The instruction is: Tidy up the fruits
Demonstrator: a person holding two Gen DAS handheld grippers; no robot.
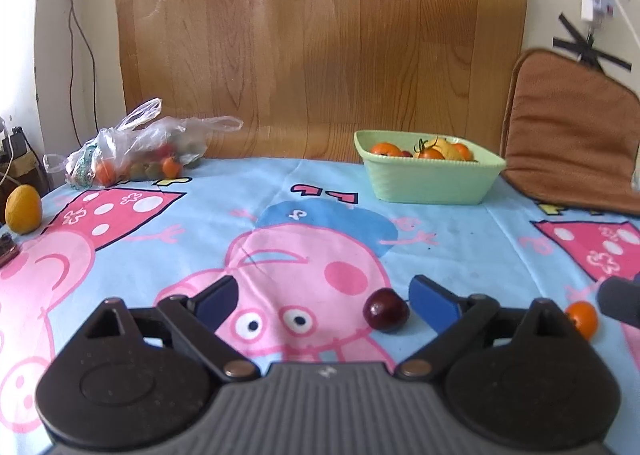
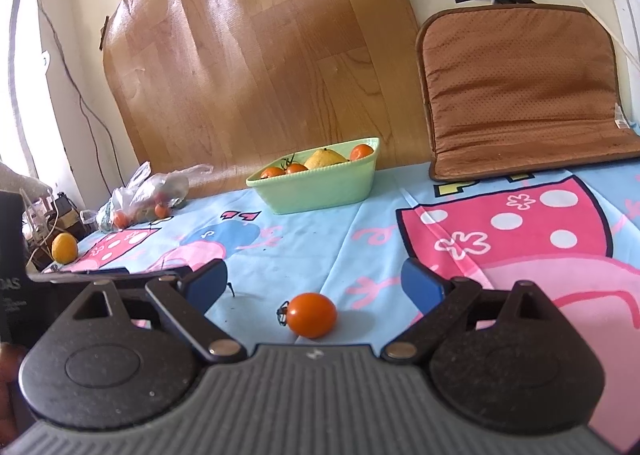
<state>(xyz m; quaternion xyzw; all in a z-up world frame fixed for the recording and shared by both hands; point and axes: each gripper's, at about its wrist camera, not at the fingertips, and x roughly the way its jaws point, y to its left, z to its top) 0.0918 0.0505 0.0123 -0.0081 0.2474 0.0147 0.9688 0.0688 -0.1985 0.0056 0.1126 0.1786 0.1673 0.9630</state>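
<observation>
A small, glossy, dark red round cherry [image 1: 385, 310] lies on the cartoon-printed blue and pink cloth of the tabletop [image 1: 460, 239]. It sits between the spread blue-padded fingers of the left tongs [image 1: 326, 297], toward 3 o'clock of the gap and just beside the right finger [image 1: 434, 301], apart from the left one. These tongs are wide apart and grip nothing.

A smooth, oval orange cherry tomato [image 2: 312, 314] with a dark stem stub at its 9 o'clock end lies on the cloth between the fingers of the right tongs [image 2: 316, 287], near the middle of the gap and close to the tongs' base, touching neither finger. These tongs also stand wide apart, gripping nothing.

At 12 o'clock, well apart from both, a pale green ribbed rectangular plastic dish [image 2: 320, 191] holds orange tomatoes and a yellow fruit. At 10 o'clock lie a clear plastic bag of fruit [image 1: 140, 151] and a lone yellow lemon-shaped fruit [image 1: 23, 209].
</observation>
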